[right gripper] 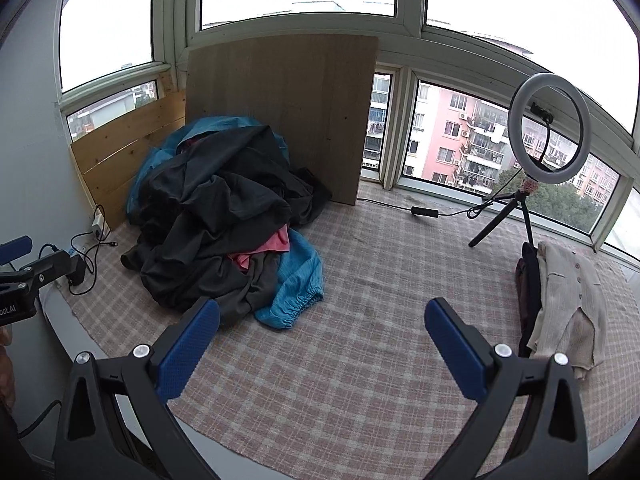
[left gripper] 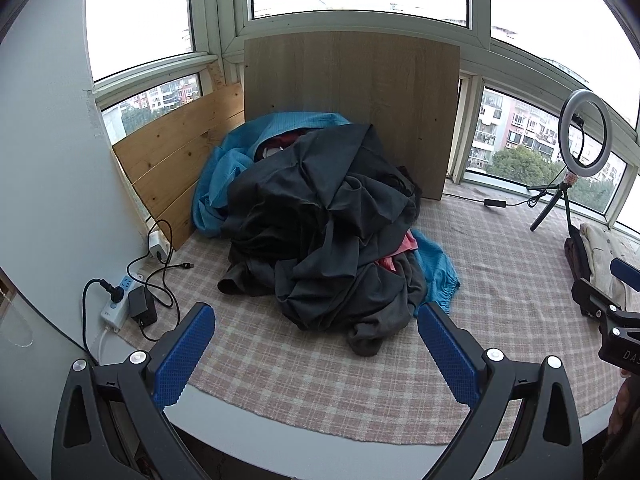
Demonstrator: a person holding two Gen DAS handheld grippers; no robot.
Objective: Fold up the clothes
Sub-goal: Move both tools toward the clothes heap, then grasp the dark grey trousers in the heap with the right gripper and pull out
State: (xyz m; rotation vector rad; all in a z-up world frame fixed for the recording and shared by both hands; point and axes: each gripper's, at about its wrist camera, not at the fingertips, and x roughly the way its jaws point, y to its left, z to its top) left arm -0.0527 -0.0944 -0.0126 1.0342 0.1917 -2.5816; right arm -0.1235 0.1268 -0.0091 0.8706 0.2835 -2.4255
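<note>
Left wrist: left gripper [left gripper: 316, 320] fingers spread wide, holding nothing, just short of the clothes pile [left gripper: 320, 216] at far left on the checked cloth [left gripper: 280, 380]. Red garment mostly buried under the black fabric. Right gripper [left gripper: 612, 304] cut off at the right edge.

Right wrist: right gripper [right gripper: 322, 316] fingers likewise apart, empty. Folded beige garment [right gripper: 568, 300] sits right, dark items beneath hard to identify. Ring light [right gripper: 548, 136] far right.

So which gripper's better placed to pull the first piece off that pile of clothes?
Left, probably. The left gripper is open with the dark garment of the clothes pile straight ahead between its fingers. The right gripper, also open, faces mostly bare checked cloth, the pile off to its left.
</note>
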